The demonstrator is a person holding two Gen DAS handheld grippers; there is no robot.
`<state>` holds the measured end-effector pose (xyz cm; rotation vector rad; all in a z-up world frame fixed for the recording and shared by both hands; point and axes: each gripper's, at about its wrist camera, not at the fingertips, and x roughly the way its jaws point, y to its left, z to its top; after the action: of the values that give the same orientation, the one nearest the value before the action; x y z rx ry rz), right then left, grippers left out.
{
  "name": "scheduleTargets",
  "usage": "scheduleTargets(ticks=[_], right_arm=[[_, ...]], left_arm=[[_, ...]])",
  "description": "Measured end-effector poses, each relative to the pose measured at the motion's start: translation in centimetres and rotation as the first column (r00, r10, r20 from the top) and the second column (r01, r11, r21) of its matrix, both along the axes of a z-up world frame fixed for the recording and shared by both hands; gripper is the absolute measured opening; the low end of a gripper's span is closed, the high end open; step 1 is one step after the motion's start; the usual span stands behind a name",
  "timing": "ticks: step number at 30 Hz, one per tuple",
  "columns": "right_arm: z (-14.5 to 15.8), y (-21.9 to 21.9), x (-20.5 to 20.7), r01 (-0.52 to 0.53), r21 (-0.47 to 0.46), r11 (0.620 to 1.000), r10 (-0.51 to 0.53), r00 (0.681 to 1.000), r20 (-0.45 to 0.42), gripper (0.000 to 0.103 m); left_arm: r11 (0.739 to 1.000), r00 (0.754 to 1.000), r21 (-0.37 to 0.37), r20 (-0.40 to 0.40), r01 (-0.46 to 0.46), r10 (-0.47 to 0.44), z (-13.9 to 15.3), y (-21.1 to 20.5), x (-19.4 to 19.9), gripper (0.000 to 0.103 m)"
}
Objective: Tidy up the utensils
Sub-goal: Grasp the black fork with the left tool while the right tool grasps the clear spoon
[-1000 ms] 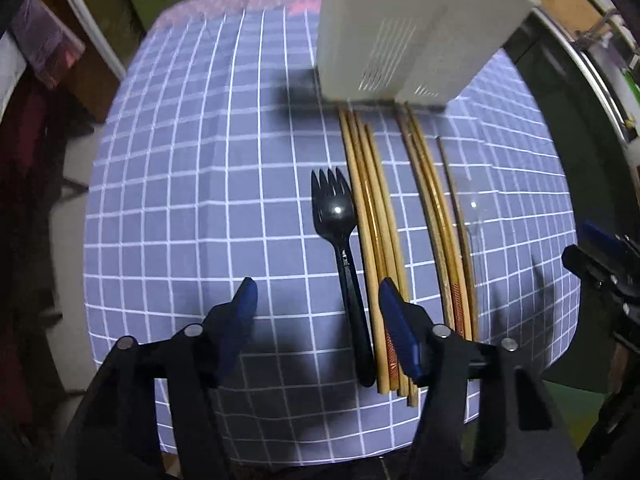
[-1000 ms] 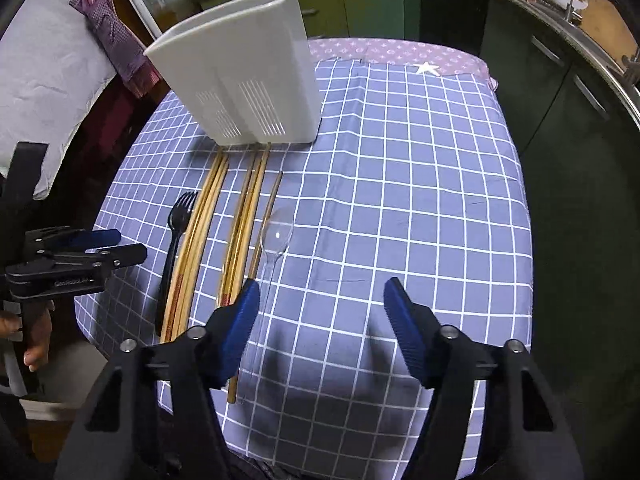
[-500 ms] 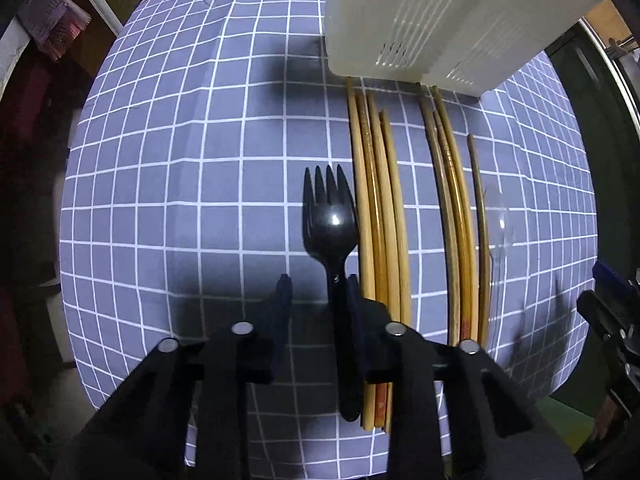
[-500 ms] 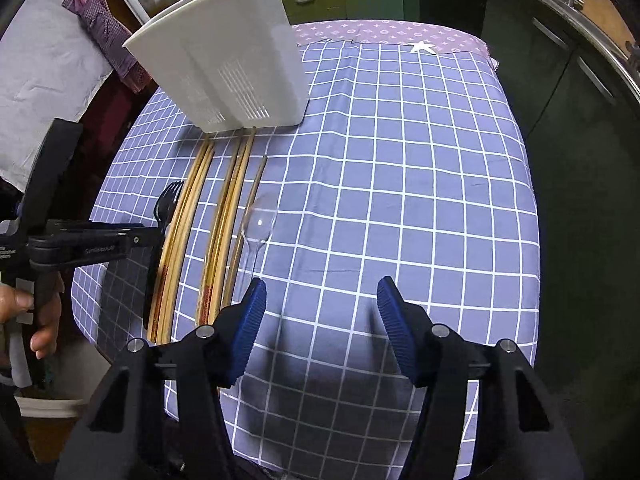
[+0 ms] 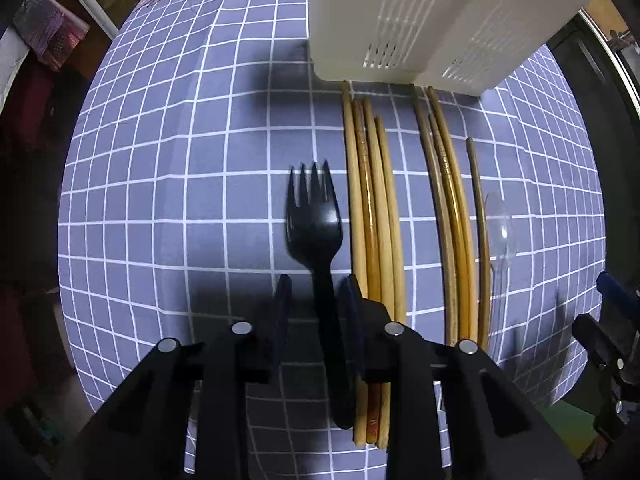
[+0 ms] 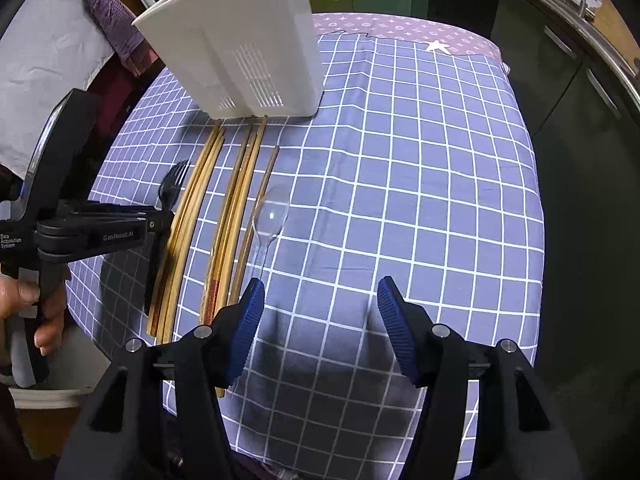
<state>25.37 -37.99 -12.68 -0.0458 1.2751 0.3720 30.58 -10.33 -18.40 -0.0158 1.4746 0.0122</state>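
right gripper (image 6: 320, 312) hangs wide open over bare checkered cloth (image 6: 420, 200). clear spoon (image 6: 269, 220) just off its left finger, chopsticks (image 6: 232, 216) beyond, white holder (image 6: 240, 48) further ahead. left gripper (image 6: 154, 252) closing around the black fork (image 6: 170, 188).

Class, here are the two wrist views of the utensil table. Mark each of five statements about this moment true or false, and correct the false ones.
1. The black fork lies left of the chopsticks in the left wrist view. True.
2. The right gripper holds the clear spoon. False: its jaws are open and empty.
3. The white holder stands at the chopsticks' far ends. True.
4. The fork is already in the holder. False: it lies on the checked cloth.
5. The fork's handle sits between the left gripper's closing jaws. True.
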Motion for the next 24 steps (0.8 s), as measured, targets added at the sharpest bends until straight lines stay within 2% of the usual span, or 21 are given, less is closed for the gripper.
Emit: scheduleTargets(ticks=[1,2,3,9,12,14,16,19,24], right_arm=[[0.0,0.2,0.0,-0.003,-0.007,1.0,0.003,1.0,-0.003,0.059],[0.0,0.3,0.0,-0.007,-0.011,1.0,0.006,1.0,-0.006,0.059],[-0.1,0.6,0.0,-0.011,-0.017,1.0,0.011,1.0,-0.012,0.059],[-0.4,2.0,0.2,-0.04,-0.029,0.999,0.038,0.997,-0.066,0.055],[-0.8,2.7,0.6,-0.043,-0.013,0.999,0.042,0.994,-0.1,0.045],[-1.2,3.4,0.9,-0.041,-0.007,0.999,0.04,0.992,-0.122,0.032],[-1.8,4.1,1.5,-0.038,-0.013,0.999,0.035,0.988,-0.15,0.026],[-2.7,5.1,2.1,-0.031,-0.028,0.999,0.026,0.985,-0.17,0.023],[-3.7,6.2,3.1,-0.013,-0.055,0.998,0.002,0.982,-0.191,0.022]], left_arm=[[1.0,1.0,0.008,0.002,0.006,-0.006,0.0,0.1,-0.1,0.018],[1.0,1.0,0.006,0.003,0.013,-0.013,0.0,0.1,0.0,0.011],[1.0,1.0,0.001,0.002,0.017,-0.017,-0.1,0.1,0.1,0.009],[0.999,0.999,-0.02,0.019,0.048,-0.048,-0.1,0.4,-0.4,0.009],[0.998,0.998,-0.019,0.041,0.057,-0.057,0.1,0.6,-0.8,0.009],[0.998,0.996,-0.019,0.061,0.059,-0.058,0.7,1.0,-1.5,0.009],[0.998,0.995,-0.021,0.083,0.061,-0.059,1.5,1.8,-1.8,0.009],[0.997,0.991,-0.031,0.117,0.064,-0.06,2.4,3.3,-2.7,0.009],[0.996,0.989,-0.054,0.137,0.066,-0.058,3.5,4.5,-3.6,0.009]])
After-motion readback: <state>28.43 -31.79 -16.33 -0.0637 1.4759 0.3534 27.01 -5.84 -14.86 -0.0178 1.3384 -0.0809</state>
